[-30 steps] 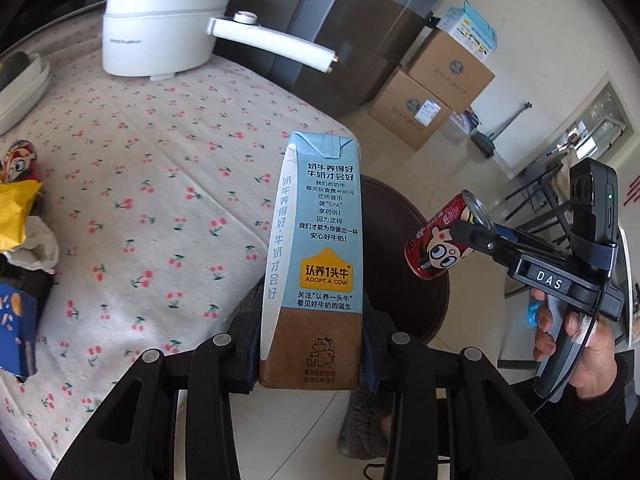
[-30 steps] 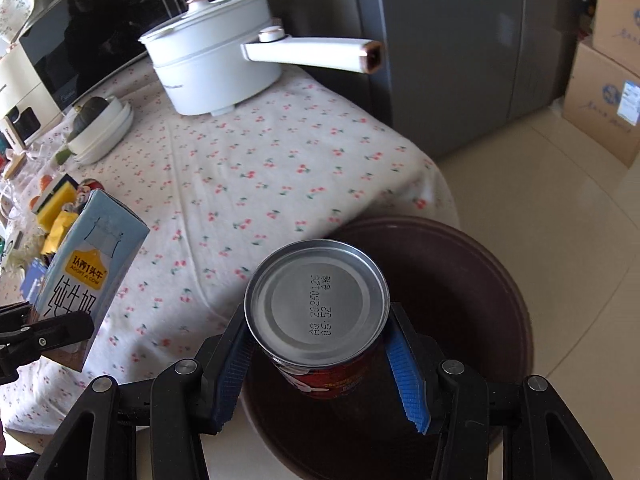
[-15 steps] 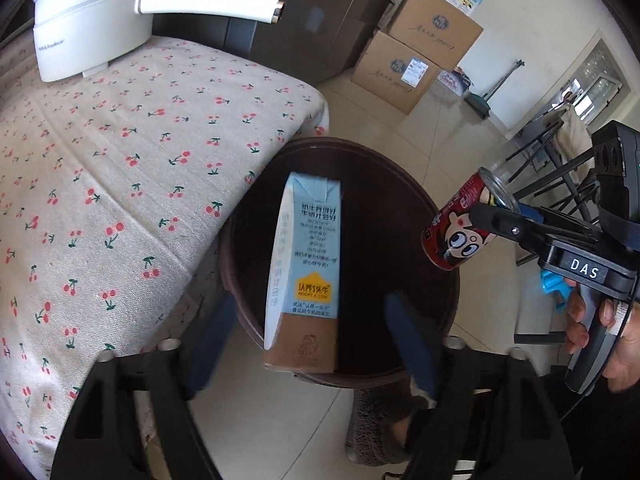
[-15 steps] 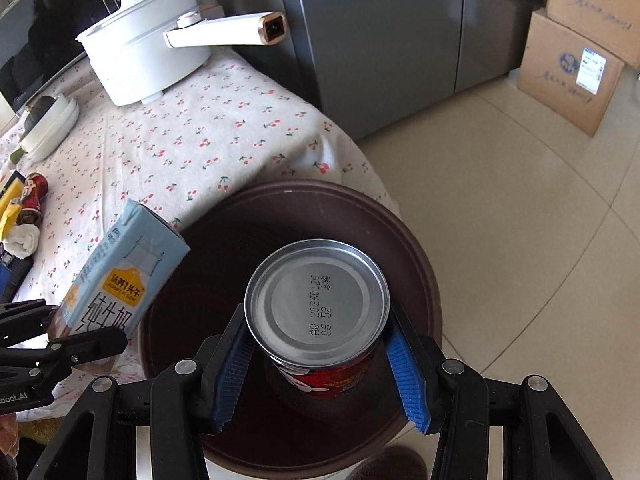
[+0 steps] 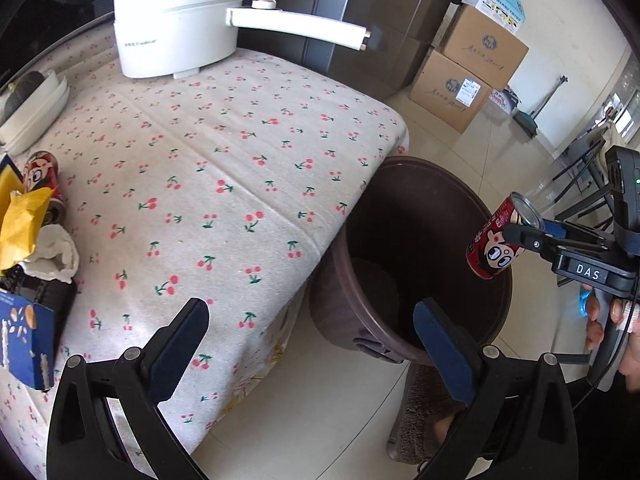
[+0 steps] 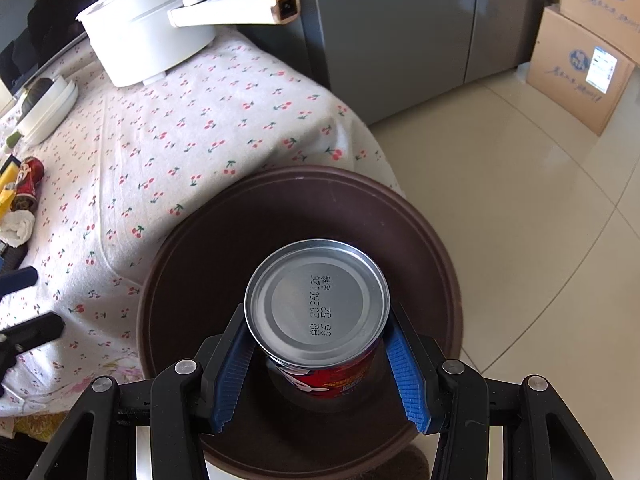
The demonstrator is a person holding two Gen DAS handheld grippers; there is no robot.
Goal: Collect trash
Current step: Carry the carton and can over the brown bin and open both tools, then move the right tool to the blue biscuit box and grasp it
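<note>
Hanging over the bin, the right hand-held gripper clamps the can.

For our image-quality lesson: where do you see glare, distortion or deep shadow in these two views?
Left wrist view: fisheye bends the table edges; the bin interior is deep shadow. Right wrist view: glare on the floor tiles; the can base is sharp, its date code readable.

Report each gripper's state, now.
Left gripper: open, holding nothing.
Right gripper: closed on the red can, above the brown bin.
</note>
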